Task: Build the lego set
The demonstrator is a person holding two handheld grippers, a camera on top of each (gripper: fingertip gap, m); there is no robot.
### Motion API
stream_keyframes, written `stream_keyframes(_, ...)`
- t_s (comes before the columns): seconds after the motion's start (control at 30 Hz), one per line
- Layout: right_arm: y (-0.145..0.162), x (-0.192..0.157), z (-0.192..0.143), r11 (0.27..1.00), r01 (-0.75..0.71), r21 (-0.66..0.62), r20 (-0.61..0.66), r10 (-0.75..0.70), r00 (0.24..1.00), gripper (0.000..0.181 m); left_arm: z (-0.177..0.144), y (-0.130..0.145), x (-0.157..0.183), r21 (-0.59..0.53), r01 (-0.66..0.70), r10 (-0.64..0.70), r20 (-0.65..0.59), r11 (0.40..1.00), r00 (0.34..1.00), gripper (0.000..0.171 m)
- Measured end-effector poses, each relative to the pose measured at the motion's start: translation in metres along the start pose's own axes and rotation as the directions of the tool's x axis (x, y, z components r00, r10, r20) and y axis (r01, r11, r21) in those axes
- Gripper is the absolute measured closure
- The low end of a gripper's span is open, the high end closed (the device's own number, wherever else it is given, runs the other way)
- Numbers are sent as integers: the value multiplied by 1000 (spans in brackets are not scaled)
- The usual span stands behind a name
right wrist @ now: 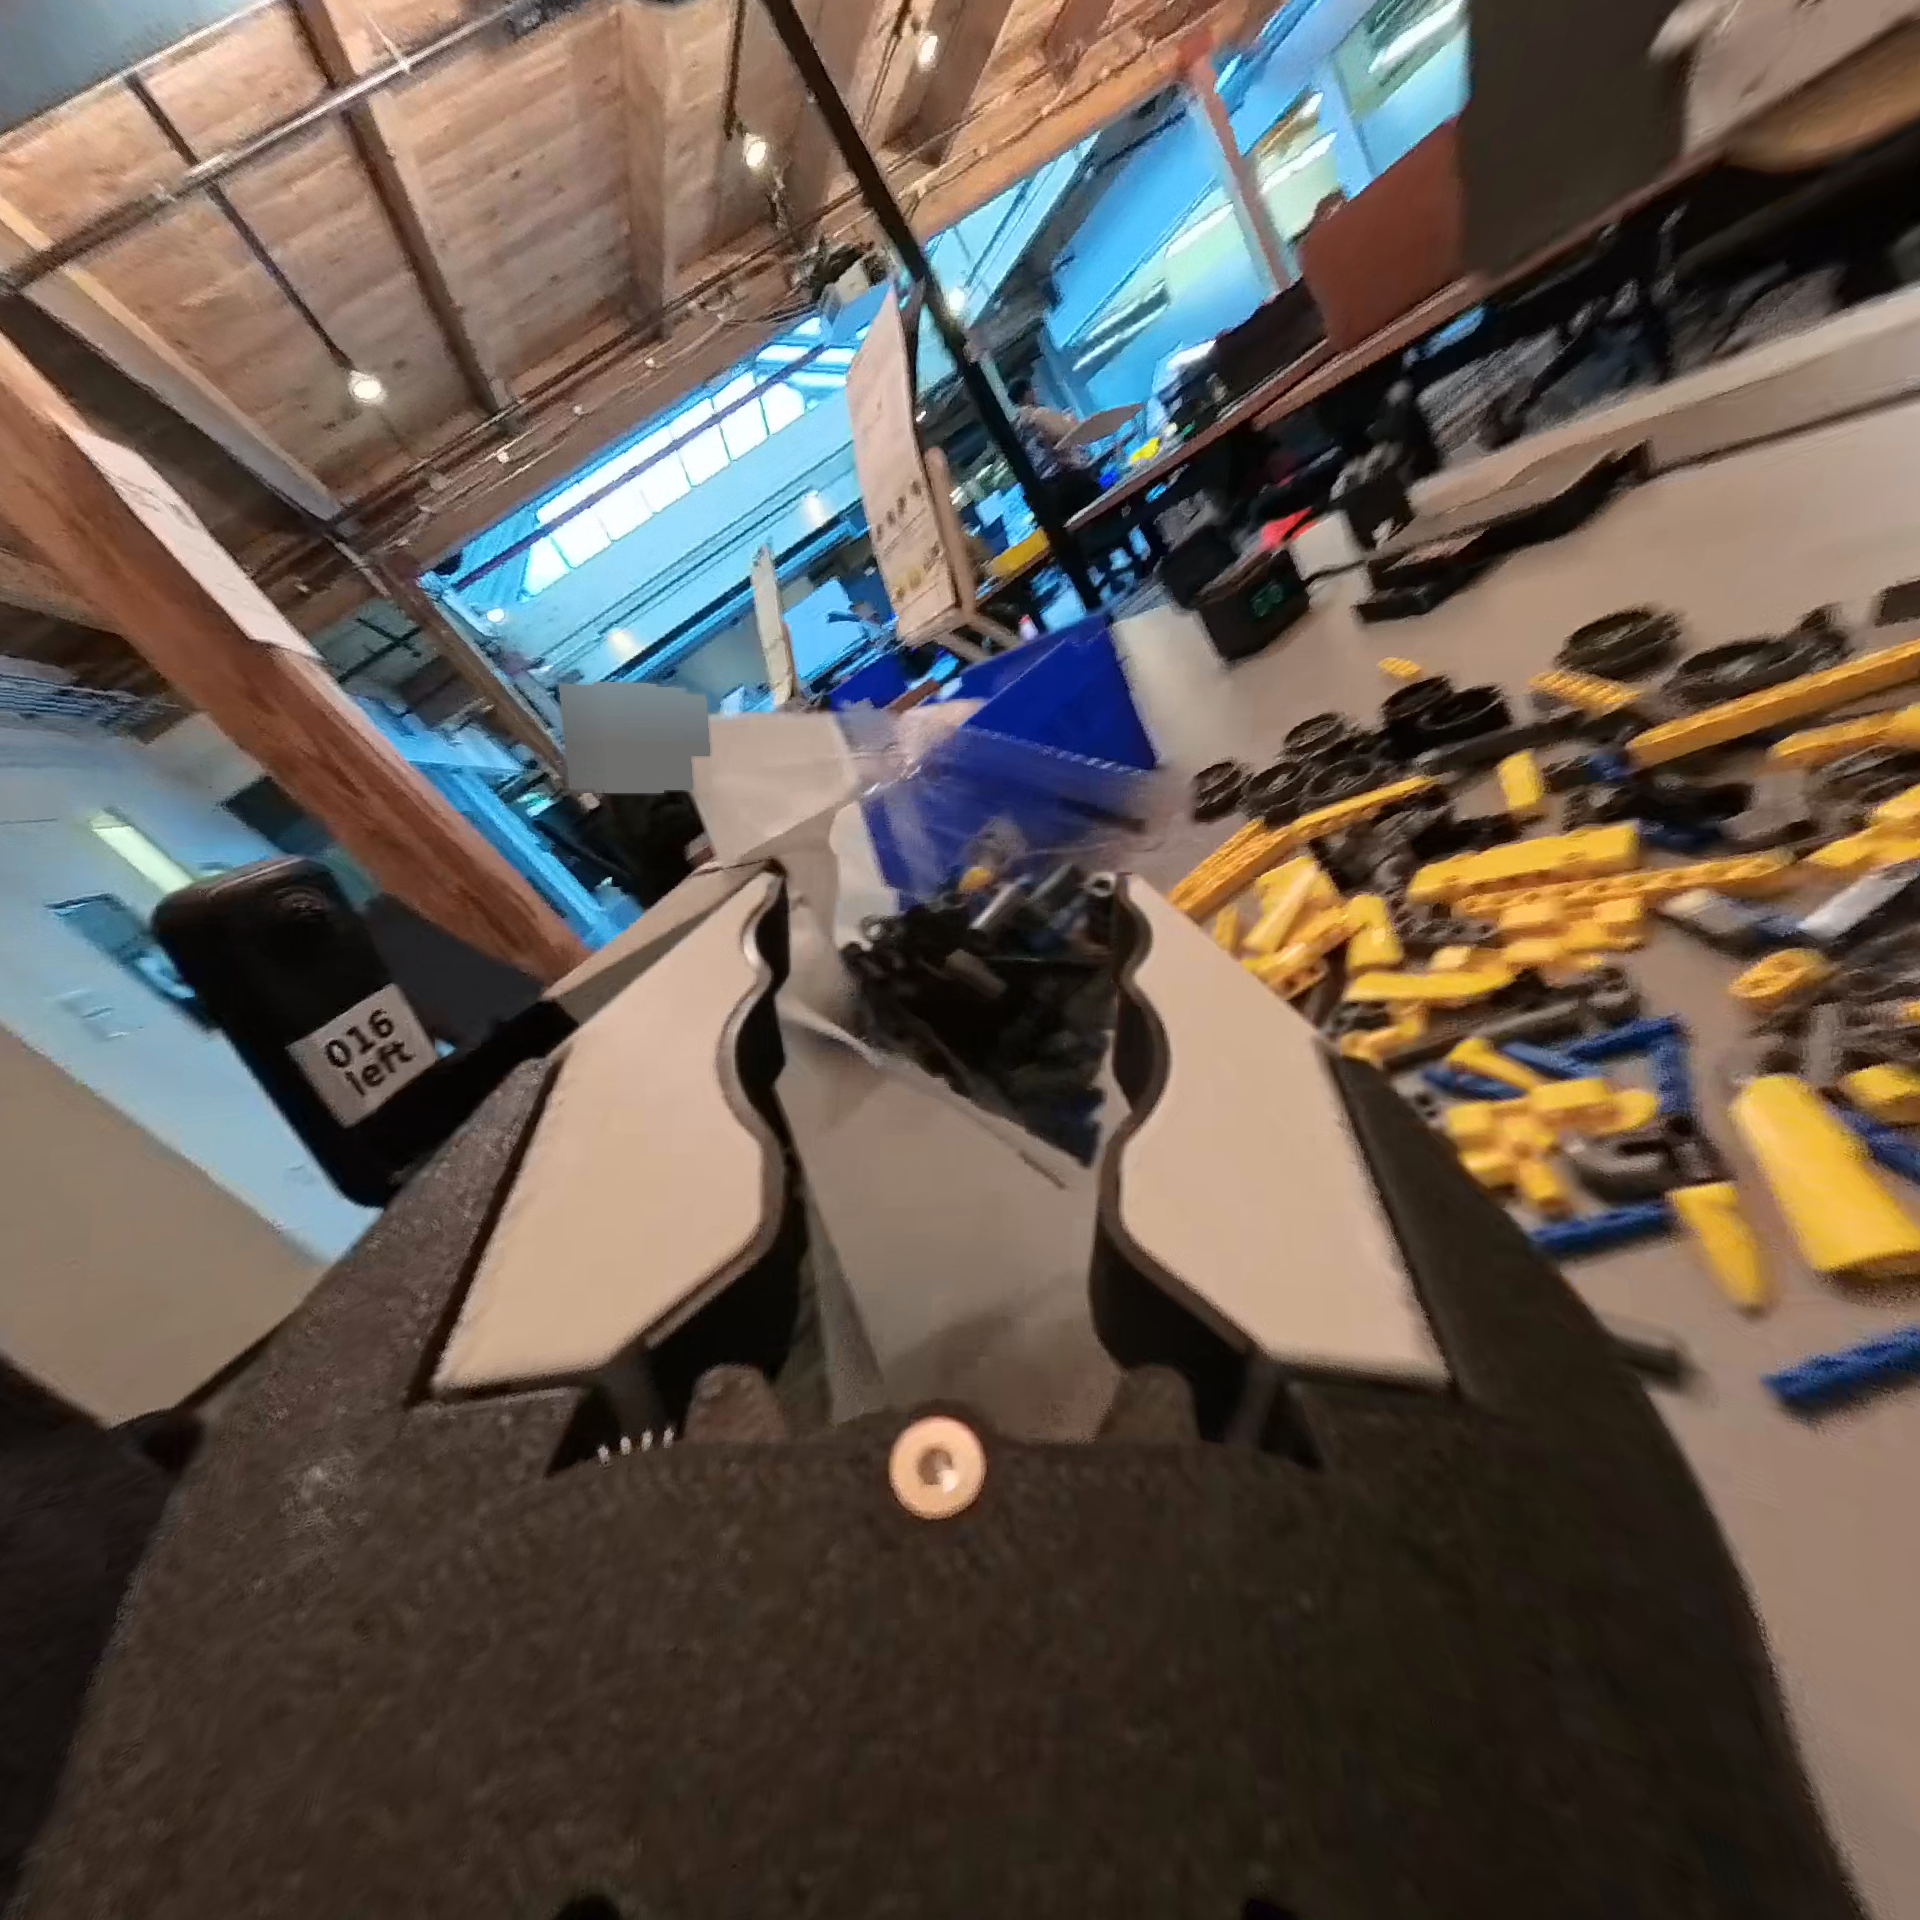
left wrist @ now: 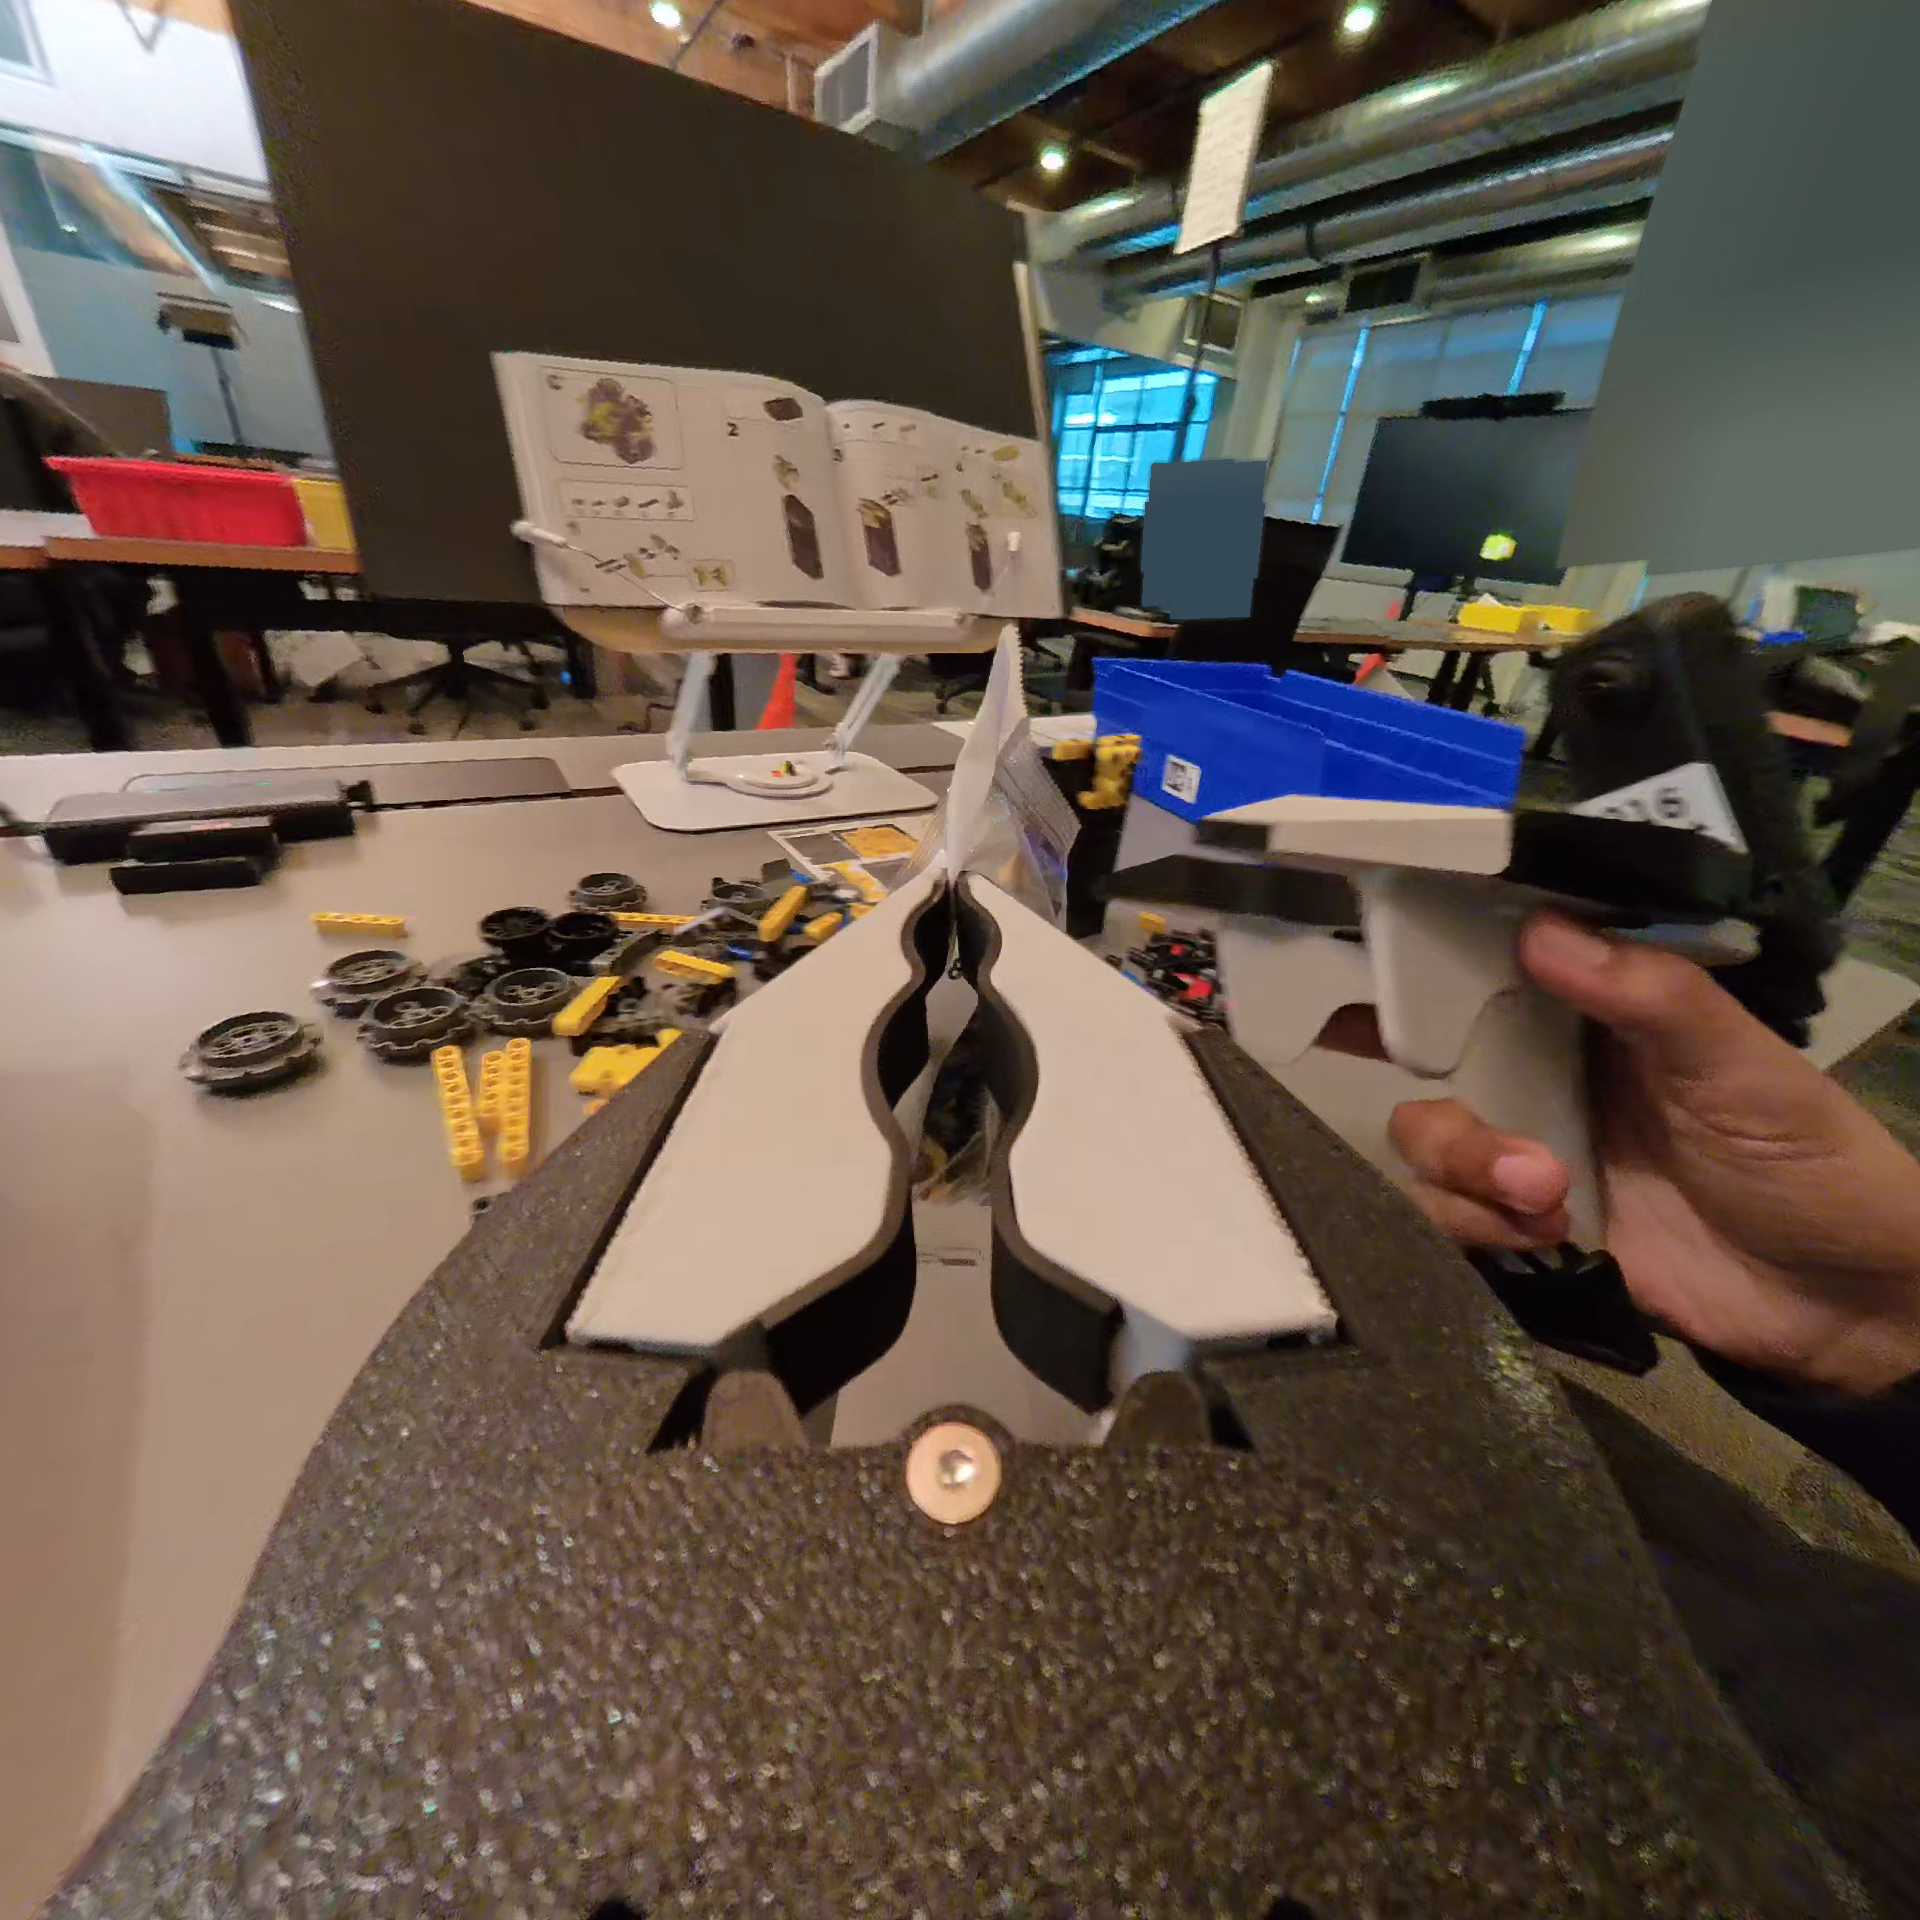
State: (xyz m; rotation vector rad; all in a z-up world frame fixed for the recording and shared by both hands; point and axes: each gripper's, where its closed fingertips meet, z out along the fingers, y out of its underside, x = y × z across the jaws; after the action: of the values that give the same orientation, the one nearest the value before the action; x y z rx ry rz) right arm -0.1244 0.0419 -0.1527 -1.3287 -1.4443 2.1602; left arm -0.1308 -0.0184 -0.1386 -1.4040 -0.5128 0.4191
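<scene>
My left gripper (left wrist: 951, 883) is shut on the top edge of a clear plastic bag (left wrist: 1003, 790) and holds it up above the grey table (left wrist: 208, 1195). The bag is full of small black and blue parts (right wrist: 977, 987). My right gripper (right wrist: 951, 894) is open, with its fingers on either side of the bag's filled part. I cannot tell whether they touch it. In the left wrist view the right gripper (left wrist: 1164, 857) comes in from the right, held by a hand (left wrist: 1714, 1143). The left gripper (right wrist: 831, 758) also shows in the right wrist view, at the bag's top.
Loose yellow beams (left wrist: 488, 1101), black wheels (left wrist: 416, 1008) and blue pieces (right wrist: 1600, 1226) are spread over the table. A blue bin (left wrist: 1299, 748) stands behind the bag. An open instruction booklet (left wrist: 779, 488) rests on a white stand. Dark devices (left wrist: 197, 821) lie at the far left. Spacing between my two grippers at the tips: around 7 cm.
</scene>
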Motion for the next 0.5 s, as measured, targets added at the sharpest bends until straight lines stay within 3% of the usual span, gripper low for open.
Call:
stream_keyframes(0.1, 19, 3, 7, 997, -66, -42, 14, 67, 998, 114, 3, 15, 20, -36, -23, 21, -40, 999, 999, 171)
stream_keyframes(0.23, 24, 5, 5, 994, -95, -61, 45, 98, 994, 119, 0, 30, 43, -58, -54, 47, -125, 997, 991, 171)
stream_keyframes(0.43, 29, -15, 3, 993, -78, -90, 175, 93, 980, 168, -2, 40, 48, -138, 51, -82, -231, 989, 969, 171)
stream_keyframes(0.5, 29, -17, 4, 995, -46, -86, 174, 61, 983, 174, -4, 40, 50, -156, 108, -148, -272, 982, 951, 171)
